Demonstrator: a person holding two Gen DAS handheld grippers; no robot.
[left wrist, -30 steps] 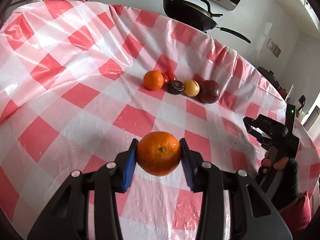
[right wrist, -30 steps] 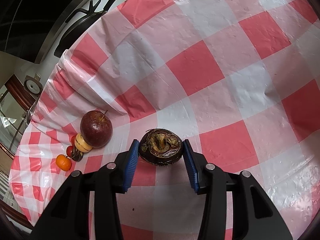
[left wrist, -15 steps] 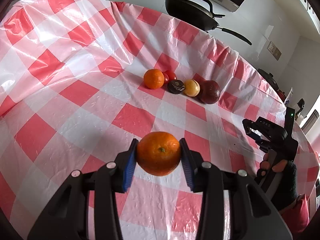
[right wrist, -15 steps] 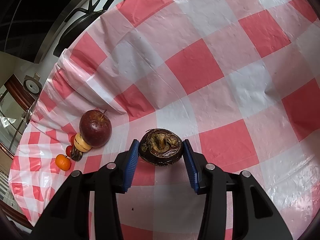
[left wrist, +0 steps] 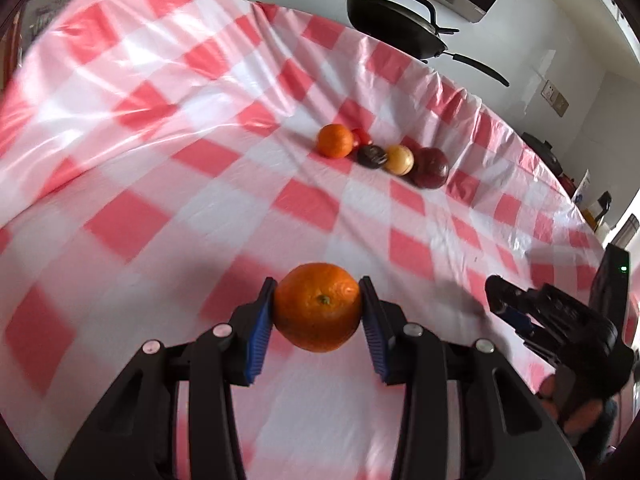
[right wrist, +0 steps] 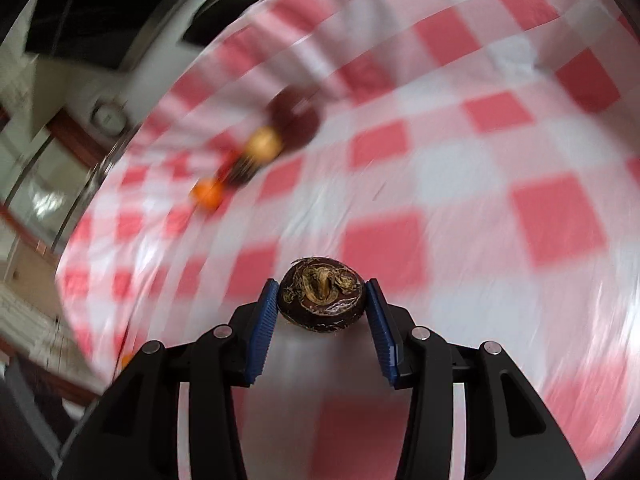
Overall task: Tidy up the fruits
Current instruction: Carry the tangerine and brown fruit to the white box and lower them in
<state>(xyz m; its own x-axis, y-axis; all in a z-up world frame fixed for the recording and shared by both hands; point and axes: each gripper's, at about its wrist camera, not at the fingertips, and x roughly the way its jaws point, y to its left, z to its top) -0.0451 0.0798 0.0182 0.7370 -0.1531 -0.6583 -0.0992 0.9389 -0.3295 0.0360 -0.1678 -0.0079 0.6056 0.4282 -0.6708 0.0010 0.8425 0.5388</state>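
Note:
My left gripper (left wrist: 318, 308) is shut on an orange tangerine (left wrist: 317, 306) held above the checked tablecloth (left wrist: 160, 184). My right gripper (right wrist: 322, 300) is shut on a dark brown round fruit with a dried stem end (right wrist: 321, 298). Farther back on the cloth lies a row of fruits: an orange (left wrist: 335, 141), small red fruits (left wrist: 360, 135), a dark brown fruit (left wrist: 372, 156), a yellow fruit (left wrist: 398, 160) and a dark red apple (left wrist: 431, 167). The right wrist view shows the same row blurred, with the apple (right wrist: 294, 116) at its far end. The right gripper's body (left wrist: 560, 320) shows at the lower right of the left wrist view.
A black frying pan (left wrist: 394, 28) sits on a white counter beyond the table's far edge. The cloth drapes over the table's edges. A person's hand (left wrist: 576, 412) holds the right gripper. A wall socket (left wrist: 554, 93) is on the right wall.
Both views are now motion-blurred. In the right wrist view the fruit row has shifted from lower left up toward the middle. In the left wrist view the row sits slightly farther right; both grips are unchanged.

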